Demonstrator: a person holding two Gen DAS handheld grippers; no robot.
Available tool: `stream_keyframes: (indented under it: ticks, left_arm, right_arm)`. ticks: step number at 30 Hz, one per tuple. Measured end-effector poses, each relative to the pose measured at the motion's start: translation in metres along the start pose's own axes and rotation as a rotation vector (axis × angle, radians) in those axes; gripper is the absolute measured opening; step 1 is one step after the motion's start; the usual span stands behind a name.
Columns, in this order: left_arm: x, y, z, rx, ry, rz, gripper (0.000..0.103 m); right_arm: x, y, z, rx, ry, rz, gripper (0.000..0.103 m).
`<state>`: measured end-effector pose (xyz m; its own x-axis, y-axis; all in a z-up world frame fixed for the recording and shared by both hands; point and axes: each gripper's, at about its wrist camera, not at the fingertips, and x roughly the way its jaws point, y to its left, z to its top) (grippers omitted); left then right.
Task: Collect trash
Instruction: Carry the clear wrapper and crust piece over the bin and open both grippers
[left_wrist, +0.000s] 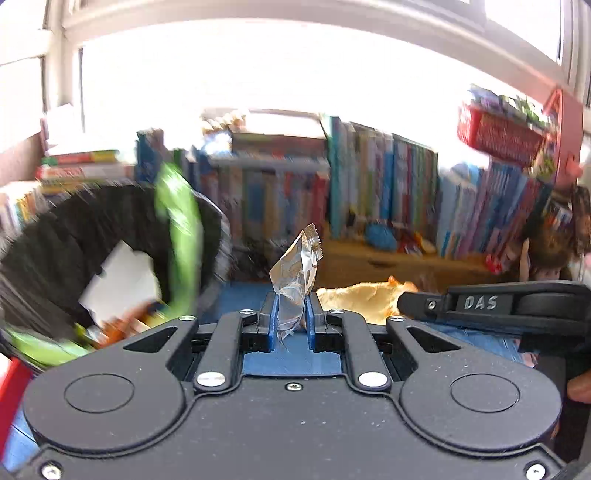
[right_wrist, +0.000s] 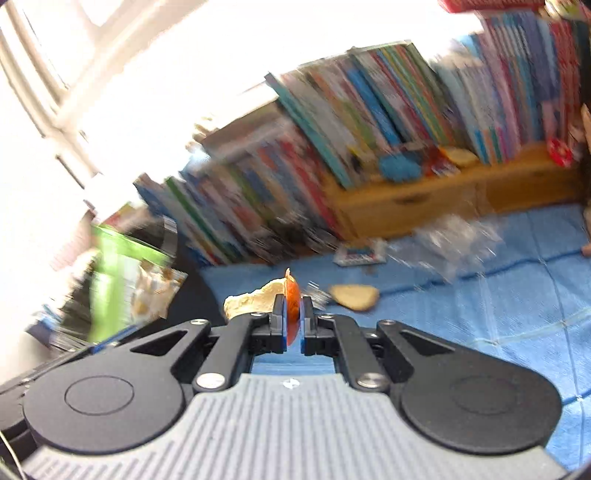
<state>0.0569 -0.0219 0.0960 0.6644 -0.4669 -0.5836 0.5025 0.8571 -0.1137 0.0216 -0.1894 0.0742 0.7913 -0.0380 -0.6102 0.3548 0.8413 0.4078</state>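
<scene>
I am pinching a crinkled clear wrapper (left_wrist: 297, 273) in my left gripper (left_wrist: 291, 317); its fingers (left_wrist: 274, 314) are closed on the wrapper's lower end, so its long axis is standing up and away from them. My right gripper (right_wrist: 292, 321) is clamping a thin orange scrap (right_wrist: 293, 306) edge-on between nearly touching fingers (right_wrist: 279, 317), with a pale piece of crust-like trash (right_wrist: 255, 299) sticking out to the left of them. What matters for the drop is the black bin (left_wrist: 74, 236), lined with a green bag (left_wrist: 177, 221): it is lying ahead and to the left of both grippers, its mouth tilted toward me with paper already inside. I am judging my left hand the nearer one, since the bin is sitting just beside its fingers, while from the right wrist it is showing further off at the left edge. More trash, a second pale piece (right_wrist: 355, 297) and a small packet (right_wrist: 360, 254), is lying on the blue mat (right_wrist: 498, 314).
</scene>
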Motion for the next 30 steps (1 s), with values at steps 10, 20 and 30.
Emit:
stream_keyframes:
  ticks: [10, 20, 30]
  left_arm:
    - [-0.036, 0.089, 0.035, -0.031, -0.075, 0.134, 0.014]
    - [-0.018, 0.146, 0.015, -0.094, 0.025, 0.232, 0.015]
    - [-0.008, 0.158, 0.009, -0.145, 0.074, 0.249, 0.048]
  right_arm:
    - [0.009, 0.110, 0.027, -0.152, -0.054, 0.155, 0.009]
    - [0.048, 0.165, 0.009, -0.269, 0.038, 0.190, 0.009]
    - [0.058, 0.163, 0.008, -0.267, 0.062, 0.178, 0.030]
